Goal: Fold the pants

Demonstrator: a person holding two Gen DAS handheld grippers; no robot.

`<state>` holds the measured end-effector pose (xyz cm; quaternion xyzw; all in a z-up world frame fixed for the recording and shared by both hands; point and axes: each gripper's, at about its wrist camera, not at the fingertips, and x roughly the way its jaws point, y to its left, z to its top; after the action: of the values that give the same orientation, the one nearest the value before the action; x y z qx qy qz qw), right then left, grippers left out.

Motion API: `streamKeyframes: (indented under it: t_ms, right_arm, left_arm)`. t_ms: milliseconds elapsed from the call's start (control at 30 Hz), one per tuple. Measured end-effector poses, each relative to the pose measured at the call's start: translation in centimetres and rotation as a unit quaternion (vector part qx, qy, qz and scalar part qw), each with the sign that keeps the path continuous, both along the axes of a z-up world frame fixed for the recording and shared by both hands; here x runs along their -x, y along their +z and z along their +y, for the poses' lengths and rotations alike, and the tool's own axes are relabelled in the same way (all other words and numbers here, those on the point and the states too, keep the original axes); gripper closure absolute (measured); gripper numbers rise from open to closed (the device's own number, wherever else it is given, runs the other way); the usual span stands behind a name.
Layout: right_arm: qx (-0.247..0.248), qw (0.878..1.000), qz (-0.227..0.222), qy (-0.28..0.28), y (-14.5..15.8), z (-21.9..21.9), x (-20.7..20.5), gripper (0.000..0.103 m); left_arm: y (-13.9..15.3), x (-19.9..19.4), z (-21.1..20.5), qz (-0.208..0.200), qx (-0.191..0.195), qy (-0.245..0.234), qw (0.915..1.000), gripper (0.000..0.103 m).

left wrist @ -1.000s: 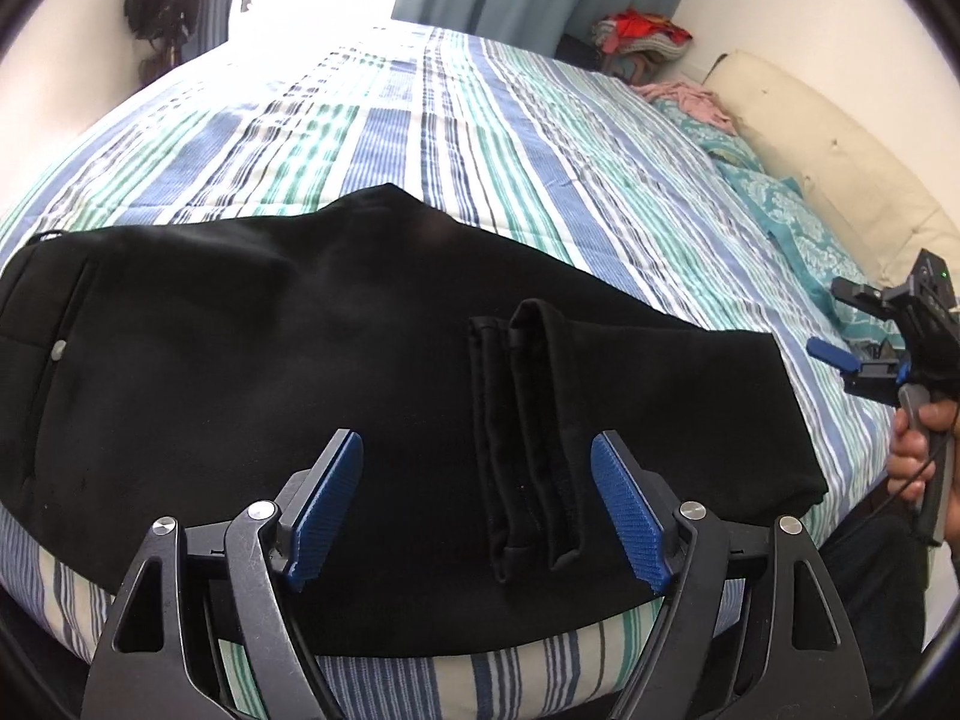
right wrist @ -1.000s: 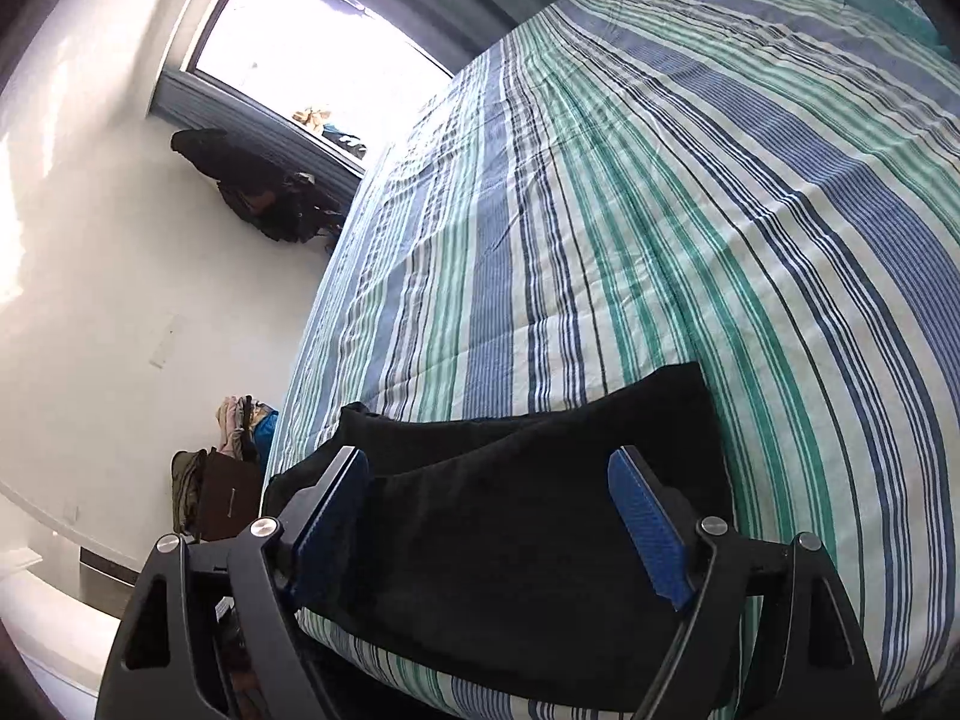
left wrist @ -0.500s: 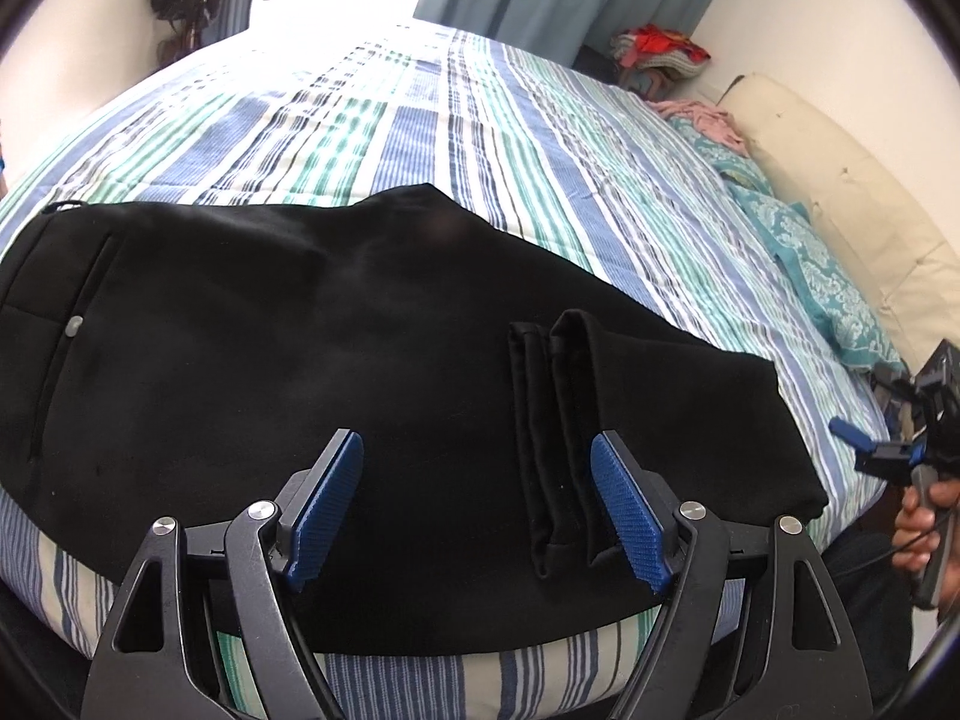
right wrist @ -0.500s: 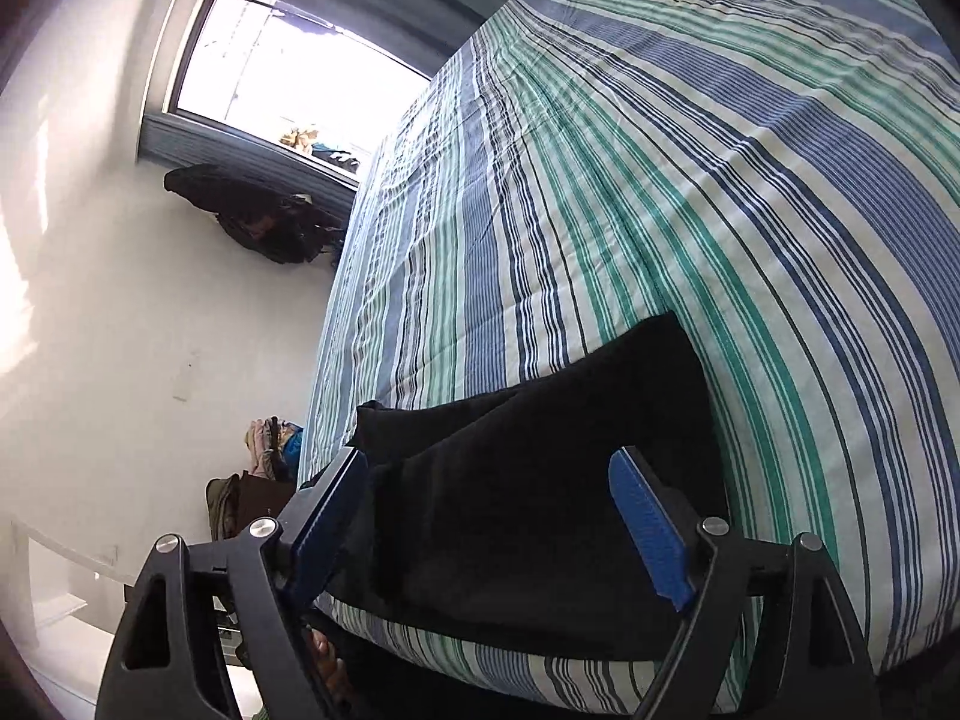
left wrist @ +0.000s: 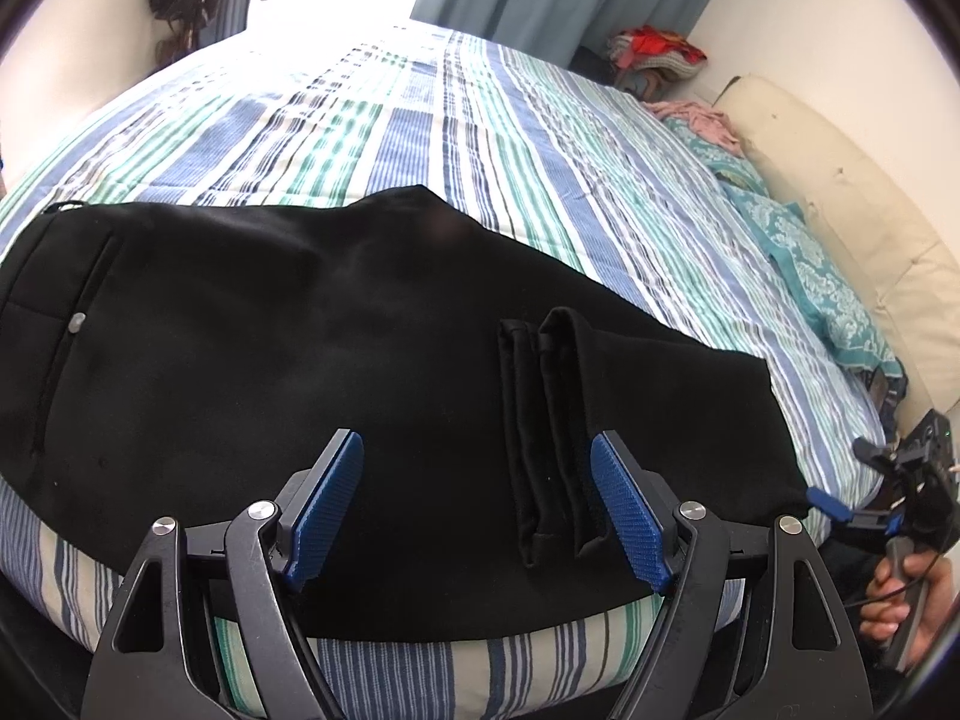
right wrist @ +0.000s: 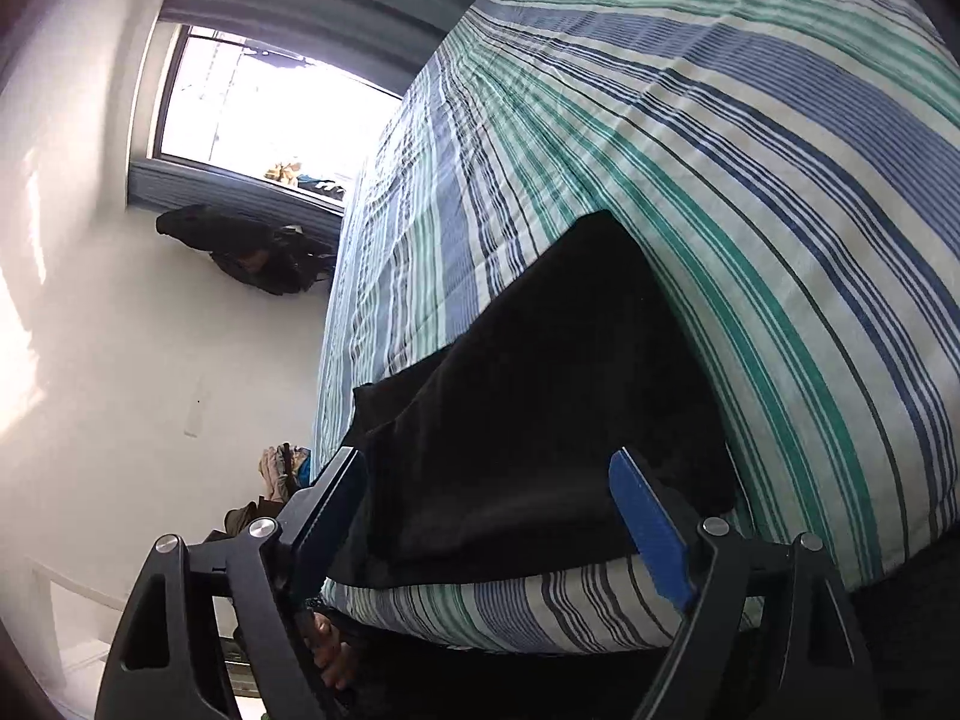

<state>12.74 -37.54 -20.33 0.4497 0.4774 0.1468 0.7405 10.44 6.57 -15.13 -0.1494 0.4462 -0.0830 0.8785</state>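
Black pants (left wrist: 288, 372): spread flat on the near edge of the striped bed (left wrist: 480, 138), hems (left wrist: 552, 432) folded back onto the cloth. Left gripper (left wrist: 477, 510): above the pants' near edge, fingers wide, holding nothing. Right gripper (right wrist: 486, 528): at the pants' fold end, fingers wide, empty; seen from the left wrist, a hand (left wrist: 912, 594) carries it. Teal pillow (left wrist: 822, 276): far side of the bed.

black pants (left wrist: 312, 360) | folded once, flat | cuffs on top | bed's near edge
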Motion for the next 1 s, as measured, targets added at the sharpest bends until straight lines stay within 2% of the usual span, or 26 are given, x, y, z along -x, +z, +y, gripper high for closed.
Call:
streamKeyframes:
  t_ms: [33, 67, 167, 300, 367, 500, 600, 700, 767, 833, 1000]
  right_arm:
    - [0.002, 1.0, 0.019, 0.001, -1.4, 0.1, 0.4, 0.027]
    - [-0.006, 1.0, 0.019, -0.008, -2.2, -0.1, 0.9, 0.031]
    - [-0.036, 0.998, -0.018, -0.039, -0.9, -1.4, 1.6, 0.03]
    - [-0.03, 0.998, -0.037, -0.052, 1.0, -2.5, -1.2, 0.025]
    - [-0.03, 0.998, -0.023, -0.052, 0.4, -2.8, -3.4, 0.023]
    - [-0.027, 0.997, 0.038, -0.057, -3.8, -3.3, -6.1, 0.024]
    - [-0.024, 0.998, 0.0, -0.065, -1.9, -3.6, -5.4, 0.024]
    - [-0.002, 0.997, -0.048, -0.06, 1.6, -3.0, -3.6, 0.022]
    - [0.002, 0.997, -0.067, -0.041, 2.8, -1.6, -2.4, 0.022]
    - [0.02, 0.996, -0.08, -0.019, 3.0, 0.3, -1.0, 0.022]
    - [0.125, 0.986, -0.1, 0.036, 2.5, 5.1, 1.3, 0.022]
  left_arm:
    - [-0.1, 0.1, -0.2, 0.003, -0.005, -0.002, 1.0, 0.023]
    - [-0.1, 0.2, -0.3, 0.003, -0.01, -0.004, 0.9999, 0.023]
    - [-0.1, 0.5, -0.3, -0.002, -0.015, -0.007, 0.9999, 0.023]
    - [-0.6, 0.1, -0.5, 0.004, -0.014, -0.005, 0.9999, 0.023]
    - [-0.5, 0.3, -0.6, 0.0, -0.017, -0.007, 0.9998, 0.023]
    - [0.0, 0.8, -0.1, -0.008, -0.027, -0.004, 0.9996, 0.023]
    - [0.0, 0.9, 0.9, -0.01, -0.02, 0.009, 0.9997, 0.023]
    - [-0.6, 0.1, 1.6, 0.006, 0.003, 0.022, 0.9997, 0.023]
    - [-1.0, -0.4, 1.5, 0.014, 0.012, 0.024, 0.9995, 0.023]
    - [-0.9, -0.4, 1.1, 0.014, 0.013, 0.019, 0.9996, 0.023]
    - [-0.1, 0.2, 0.5, 0.004, -0.003, 0.005, 1.0, 0.022]
